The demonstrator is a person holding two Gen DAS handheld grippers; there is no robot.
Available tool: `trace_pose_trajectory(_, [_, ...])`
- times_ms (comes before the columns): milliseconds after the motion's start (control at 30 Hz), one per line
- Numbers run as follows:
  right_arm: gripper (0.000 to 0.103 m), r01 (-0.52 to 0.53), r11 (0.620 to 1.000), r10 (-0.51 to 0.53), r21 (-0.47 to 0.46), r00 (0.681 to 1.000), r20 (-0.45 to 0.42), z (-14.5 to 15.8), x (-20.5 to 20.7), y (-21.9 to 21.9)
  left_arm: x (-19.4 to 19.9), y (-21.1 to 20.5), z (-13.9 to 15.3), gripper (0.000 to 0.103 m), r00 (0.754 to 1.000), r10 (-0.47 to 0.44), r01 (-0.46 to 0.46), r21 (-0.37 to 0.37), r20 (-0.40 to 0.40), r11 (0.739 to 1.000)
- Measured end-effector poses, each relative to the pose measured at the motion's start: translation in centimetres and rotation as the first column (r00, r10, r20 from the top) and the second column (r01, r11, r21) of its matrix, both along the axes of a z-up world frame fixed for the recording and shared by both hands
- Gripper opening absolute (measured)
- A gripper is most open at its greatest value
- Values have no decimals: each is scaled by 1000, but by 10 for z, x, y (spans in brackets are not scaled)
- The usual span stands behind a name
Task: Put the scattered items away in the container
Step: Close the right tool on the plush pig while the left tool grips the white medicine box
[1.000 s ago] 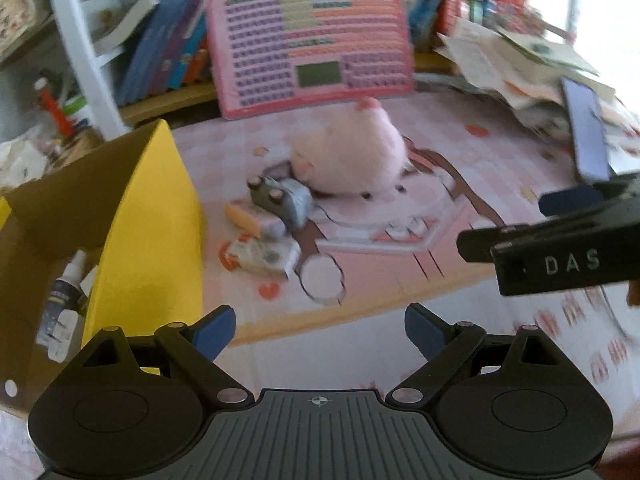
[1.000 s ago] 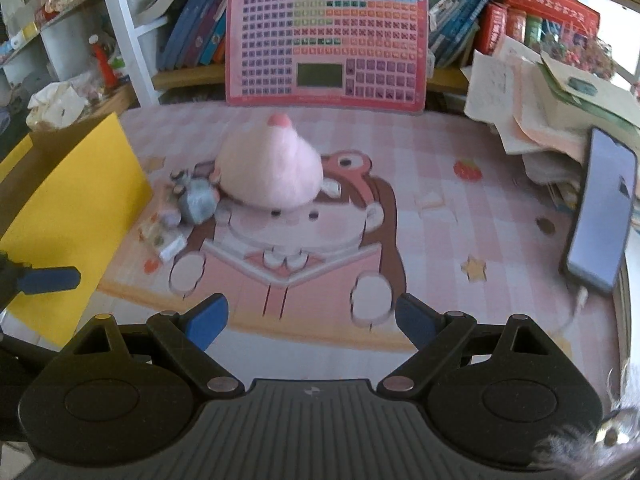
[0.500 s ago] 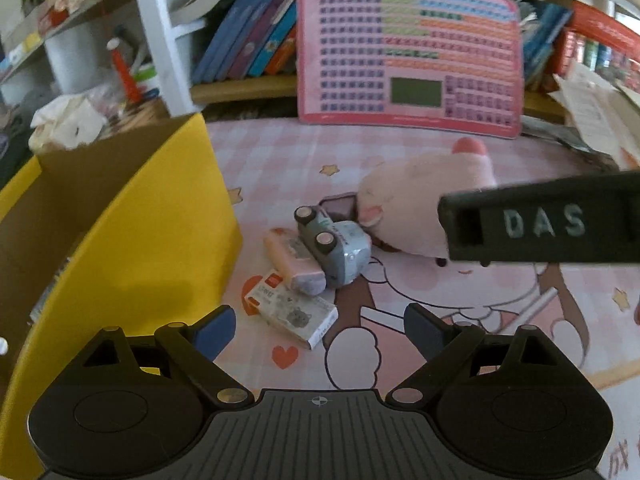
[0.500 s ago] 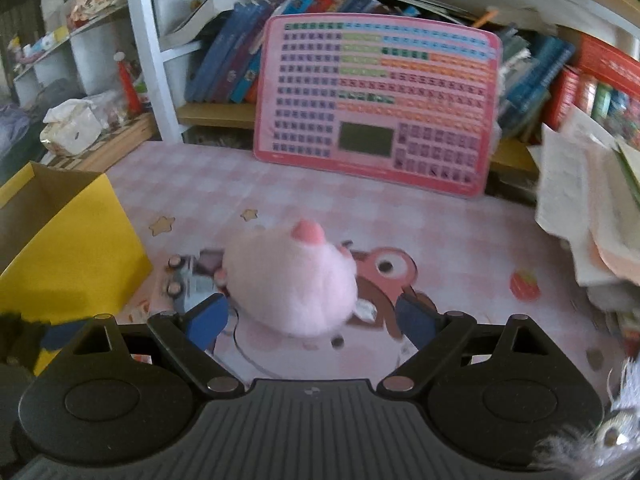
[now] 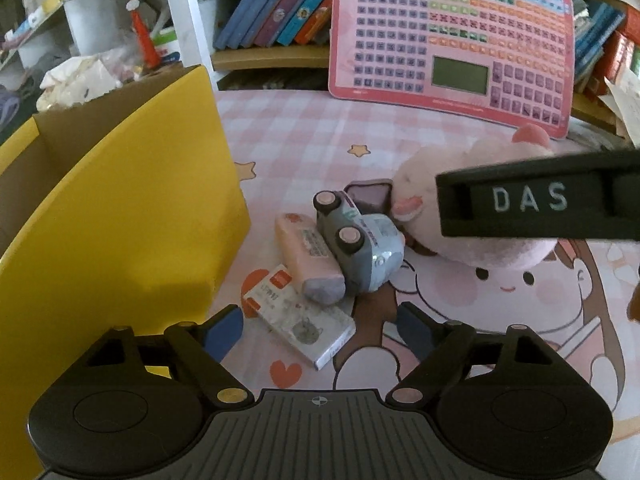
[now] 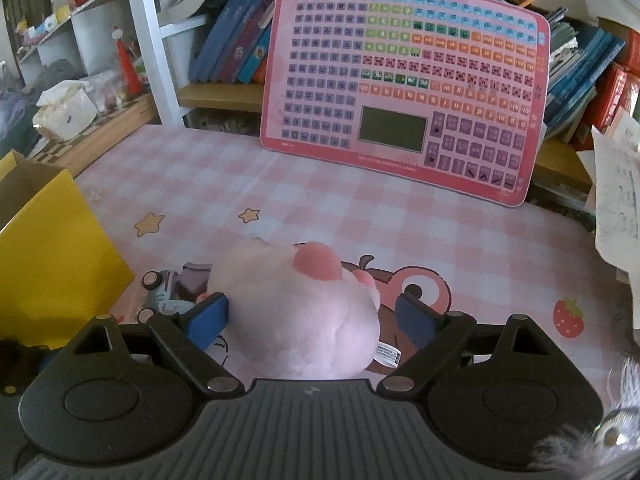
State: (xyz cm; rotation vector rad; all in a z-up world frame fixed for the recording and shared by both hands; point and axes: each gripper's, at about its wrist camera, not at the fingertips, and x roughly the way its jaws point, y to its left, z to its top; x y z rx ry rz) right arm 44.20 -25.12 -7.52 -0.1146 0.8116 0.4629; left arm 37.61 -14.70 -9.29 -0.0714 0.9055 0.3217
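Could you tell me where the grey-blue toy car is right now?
In the left wrist view the grey-blue toy car lies mid-frame on the pink mat, between the pink tube and the pink plush toy.

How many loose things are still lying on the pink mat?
4, clustered: pink plush between the right gripper's fingers, toy car, pink tube, flat packet. Others may be hidden behind.

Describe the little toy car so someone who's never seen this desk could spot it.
Find the yellow box on the pink checked mat. Right of it, beside the pink plush, lies the toy car on its side: pale blue-grey, the only thing with wheels.
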Motion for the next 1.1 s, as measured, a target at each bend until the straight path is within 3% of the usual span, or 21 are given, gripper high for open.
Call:
trace_pose_trajectory(267, [87, -8, 999, 9, 33, 999, -33, -5, 1, -1, 3, 3, -2, 84, 1000, 13, -13, -37, 11, 999])
trace_pose_trajectory(467, [73, -32, 999, 33, 19, 999, -35, -4, -4, 3, 1, 4, -1, 77, 1000, 1, 0, -36, 22, 999])
trace_pose_trajectory(600, [63, -28, 1000, 28, 0, 999, -31, 5, -13, -8, -2, 10, 2, 55, 1000, 3, -2, -46, 18, 999])
trace_pose_trajectory(800, [63, 53, 999, -52, 2, 997, -55, 12, -36, -38, -9, 12, 2, 39, 999, -16, 18, -53, 32, 998])
trace_pose_trajectory(1100, [63, 72, 997, -69, 24, 994, -89, 14, -67, -45, -34, 8, 11, 31, 994, -106, 108, -91, 31, 990])
